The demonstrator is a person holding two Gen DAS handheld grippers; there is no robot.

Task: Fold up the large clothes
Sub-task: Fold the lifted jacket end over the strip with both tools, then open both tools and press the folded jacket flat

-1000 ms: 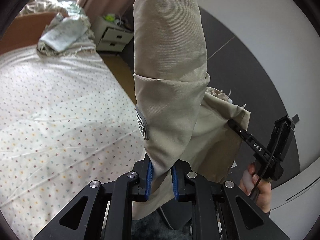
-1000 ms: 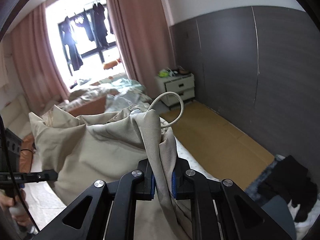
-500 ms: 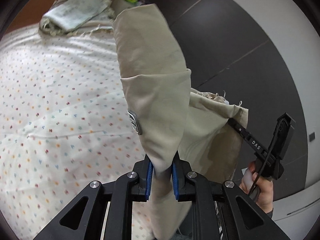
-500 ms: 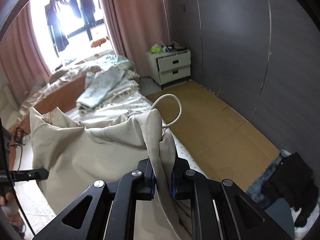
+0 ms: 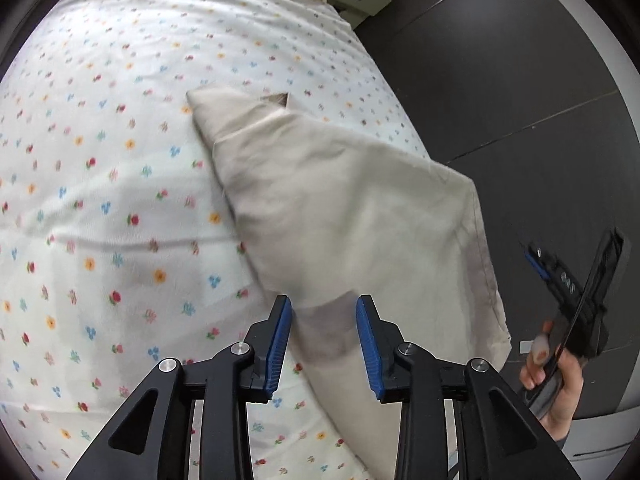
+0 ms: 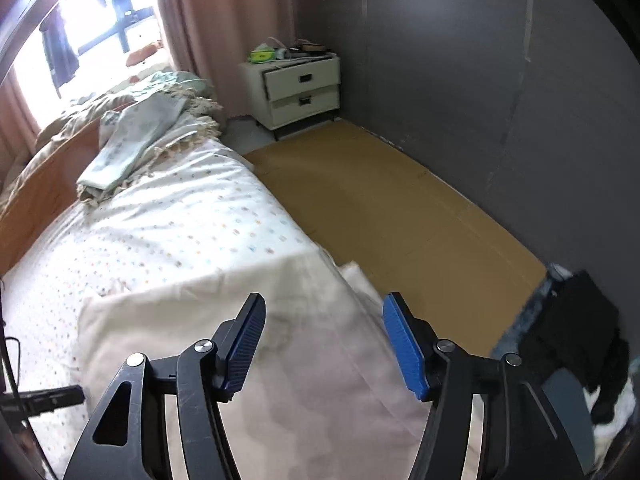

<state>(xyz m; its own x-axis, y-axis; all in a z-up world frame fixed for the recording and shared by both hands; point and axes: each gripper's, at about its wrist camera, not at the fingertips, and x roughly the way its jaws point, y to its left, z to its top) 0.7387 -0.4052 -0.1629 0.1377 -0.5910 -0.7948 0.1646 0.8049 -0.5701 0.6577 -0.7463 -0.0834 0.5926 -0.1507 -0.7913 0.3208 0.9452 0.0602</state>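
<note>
**Beige garment lying on the bed, both grippers spread**

The beige garment (image 5: 344,208) lies folded on the flower-print bed (image 5: 100,160), near its right edge; its long axis runs from the near right to a narrow end pointing up and left, toward the bed's far end; the left gripper (image 5: 324,340) is spread wide just over the near part, pinching nothing; the right gripper (image 6: 324,344) is likewise spread above the pale cloth (image 6: 240,320); a nightstand (image 6: 298,88) stands beyond.
</note>
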